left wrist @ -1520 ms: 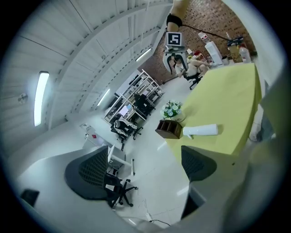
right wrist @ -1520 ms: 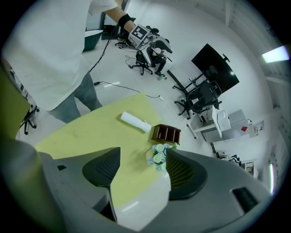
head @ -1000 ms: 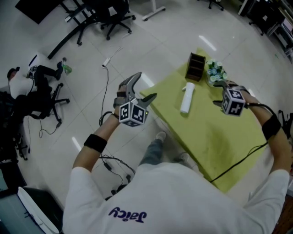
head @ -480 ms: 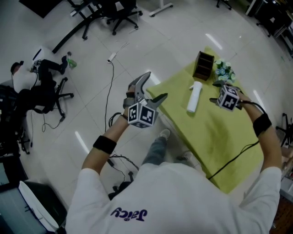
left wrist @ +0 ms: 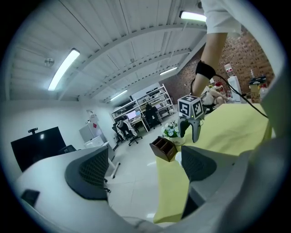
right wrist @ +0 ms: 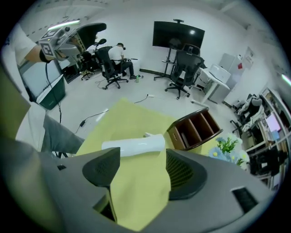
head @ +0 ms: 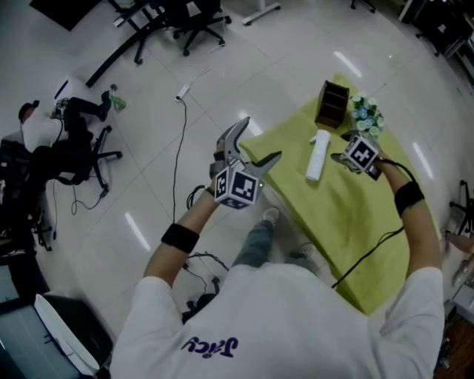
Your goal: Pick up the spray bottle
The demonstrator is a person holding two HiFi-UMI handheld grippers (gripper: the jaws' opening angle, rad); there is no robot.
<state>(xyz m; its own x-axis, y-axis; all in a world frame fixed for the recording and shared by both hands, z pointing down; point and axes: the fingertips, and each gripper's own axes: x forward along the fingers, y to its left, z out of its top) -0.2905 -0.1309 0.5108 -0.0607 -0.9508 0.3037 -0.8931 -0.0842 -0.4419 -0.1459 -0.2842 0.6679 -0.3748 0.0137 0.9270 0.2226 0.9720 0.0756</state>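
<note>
The bottle (head: 318, 155) lies on its side on the bench (head: 348, 222), just ahead of the right gripper (head: 339, 146), whose jaws are spread and empty. The left gripper (head: 259, 141), also spread, hangs beyond the bench edge. Being round, the bottle could roll away from an off-centre pinch, toward the organizer (head: 331, 105).

- A yellow-green table (head: 348, 222) lies under the right gripper (head: 339, 146), to the right of the left gripper (head: 259, 141).
- A brown divided organizer (head: 331, 104) stands on it just beyond the right gripper.
- A pot of pale flowers (head: 366, 115) sits beside the organizer, on its right.
- Black office chairs (head: 200, 22) and a floor cable (head: 175, 141) lie well beyond the left gripper.
- A dark screen (right wrist: 178, 34) stands far ahead of the right gripper.
</note>
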